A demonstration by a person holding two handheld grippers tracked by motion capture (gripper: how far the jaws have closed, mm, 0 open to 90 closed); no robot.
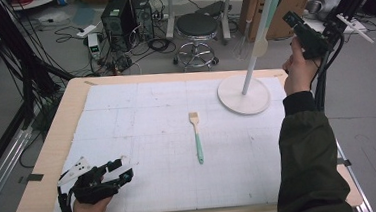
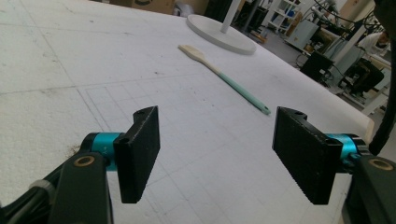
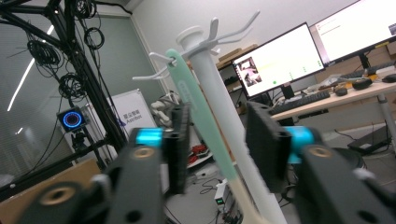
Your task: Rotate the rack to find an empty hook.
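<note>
Left gripper: black, in the person's left hand near the table's near left corner. Its two jaws stand wide apart over the white mat, with nothing between them.
White mat: soft and flat, with thin grid lines. It covers most of the light wooden table.
Brush: a flat wooden head on a long mint-green handle. It lies on the mat near the middle of the table, head toward the far edge.
White stand: a round base and a tall pole with hooks on top, at the table's far right corner.
Hanging spatula: mint-green handle with a pale wooden end, on a hook beside the pole.
Right gripper: black, held up high by the stand. The spatula handle hangs between its jaws, which are part way apart. Whether the pads touch it cannot be told.
</note>
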